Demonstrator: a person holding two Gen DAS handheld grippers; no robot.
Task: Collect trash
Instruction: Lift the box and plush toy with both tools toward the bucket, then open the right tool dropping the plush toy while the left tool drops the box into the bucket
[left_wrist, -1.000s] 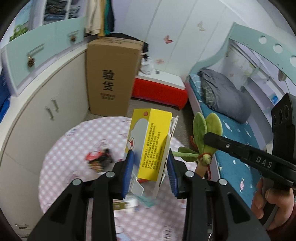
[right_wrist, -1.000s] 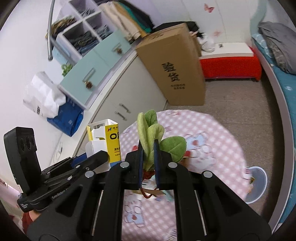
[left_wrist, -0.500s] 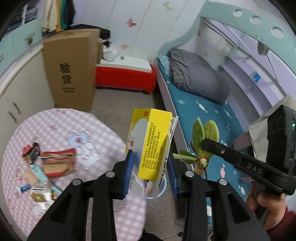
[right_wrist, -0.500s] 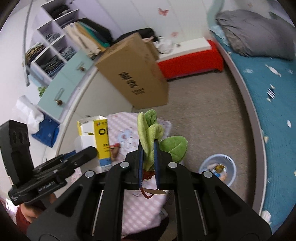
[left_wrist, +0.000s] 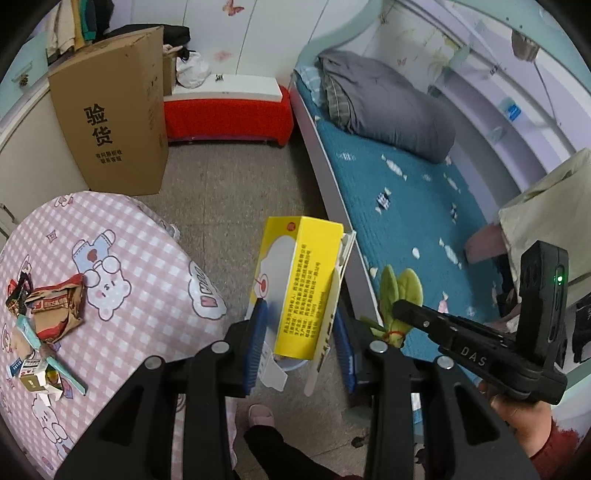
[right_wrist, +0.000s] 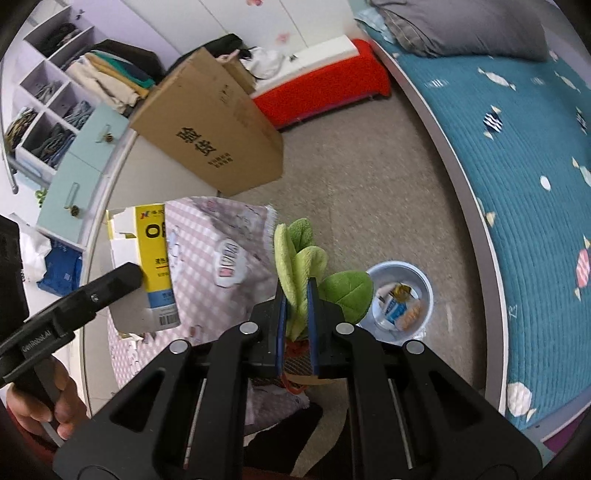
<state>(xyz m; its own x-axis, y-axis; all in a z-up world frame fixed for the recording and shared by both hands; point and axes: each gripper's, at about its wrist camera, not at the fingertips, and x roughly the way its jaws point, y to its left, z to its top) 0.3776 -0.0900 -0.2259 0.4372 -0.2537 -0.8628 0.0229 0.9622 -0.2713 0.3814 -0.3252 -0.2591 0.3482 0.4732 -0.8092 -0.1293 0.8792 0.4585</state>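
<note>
The left gripper (left_wrist: 301, 343) had its blue pads pressed tight on both sides of a yellow box (left_wrist: 303, 291), which was held up in the air past the edge of the round table (left_wrist: 147, 266). The box top looked torn open in the right wrist view. The right gripper (right_wrist: 295, 314) was squeezed almost closed on a green plush plant (right_wrist: 299, 266), with its soft leaves sticking up between the pads. On the floor by the bed (right_wrist: 517, 184) sat a little blue bin (right_wrist: 400, 299). It already had some wrappers and packets inside, but there was room for more. I think the step was to drop the yellow box into that bin. To do it well, the left gripper should go right over the middle of the bin, get low, and only then let go, because the box is tall and light and could tip on the rim and fall out. In the left wrist view the bin was mostly hidden behind the box, so aiming would be hard from there. The plush plant did not look like trash to me, so I could not tell where it was meant to go. More trash was left on the table: a brown crumpled wrapper (left_wrist: 55, 310) and some small boxes (left_wrist: 33, 373) near the far side. A big cardboard box (left_wrist: 110, 110) stood closed by the wall.
</note>
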